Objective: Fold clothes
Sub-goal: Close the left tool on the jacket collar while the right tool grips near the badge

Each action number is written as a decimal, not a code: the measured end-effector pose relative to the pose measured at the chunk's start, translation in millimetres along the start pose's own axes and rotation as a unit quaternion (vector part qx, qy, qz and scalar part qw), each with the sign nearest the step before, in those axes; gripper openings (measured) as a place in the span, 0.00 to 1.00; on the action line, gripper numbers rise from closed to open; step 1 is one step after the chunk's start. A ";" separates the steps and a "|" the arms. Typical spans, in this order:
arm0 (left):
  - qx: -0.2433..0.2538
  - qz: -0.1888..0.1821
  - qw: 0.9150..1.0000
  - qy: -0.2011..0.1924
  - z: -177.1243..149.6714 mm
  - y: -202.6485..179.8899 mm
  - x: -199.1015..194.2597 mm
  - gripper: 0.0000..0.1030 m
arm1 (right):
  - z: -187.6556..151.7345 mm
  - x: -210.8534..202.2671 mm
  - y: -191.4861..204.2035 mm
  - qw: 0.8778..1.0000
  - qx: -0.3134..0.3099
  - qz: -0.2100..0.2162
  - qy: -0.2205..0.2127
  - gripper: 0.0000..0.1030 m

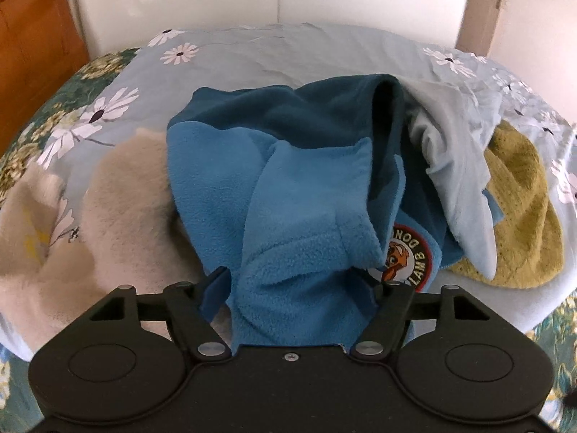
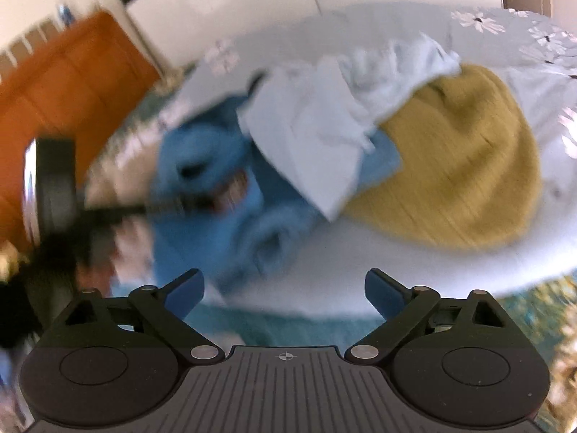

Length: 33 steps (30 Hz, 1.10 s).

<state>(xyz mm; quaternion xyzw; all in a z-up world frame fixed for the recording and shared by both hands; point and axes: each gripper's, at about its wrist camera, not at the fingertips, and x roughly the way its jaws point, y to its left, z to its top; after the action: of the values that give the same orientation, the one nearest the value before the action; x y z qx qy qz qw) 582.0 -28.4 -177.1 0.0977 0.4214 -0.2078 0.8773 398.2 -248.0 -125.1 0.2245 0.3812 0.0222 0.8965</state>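
The right gripper [image 2: 285, 288] hangs with its blue-padded jaws spread wide and nothing between them. Beyond it, on the pale blue daisy-print bed sheet [image 2: 505, 36], a blurred blue fleece garment [image 2: 223, 209] is heaped toward the left. A crumpled white cloth [image 2: 324, 122] lies over the garment's far side and onto a mustard-yellow knitted garment [image 2: 458, 166] near the bed's right edge. An orange wooden cabinet [image 2: 65, 101] stands past the left edge.
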 end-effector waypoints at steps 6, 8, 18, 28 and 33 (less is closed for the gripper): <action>0.011 -0.001 1.000 0.003 -10.6 1.3 -3.9 0.66 | 43.6 40.6 26.9 0.999 -0.014 0.046 -0.009 0.82; 0.009 -0.003 1.000 0.004 -13.3 3.6 -4.9 0.65 | 51.4 56.5 34.7 0.998 -0.015 0.059 -0.001 0.75; -0.030 -0.032 0.999 0.002 -18.7 20.8 -8.3 0.50 | 73.6 108.1 29.3 0.998 0.043 0.036 0.024 0.39; -0.033 -0.037 0.999 -0.002 -23.5 18.1 -5.8 0.45 | 86.8 143.4 38.8 0.996 0.053 0.034 0.066 0.31; -0.031 -0.036 0.999 0.001 -24.6 16.3 -2.8 0.46 | 88.3 155.5 46.9 0.995 0.051 0.028 0.084 0.30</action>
<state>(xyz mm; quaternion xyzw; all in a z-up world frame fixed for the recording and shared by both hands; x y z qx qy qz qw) 570.5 -4.6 -190.3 0.0557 0.4318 -0.2258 0.8715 575.7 -207.1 -156.5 0.2779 0.4496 0.0469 0.8476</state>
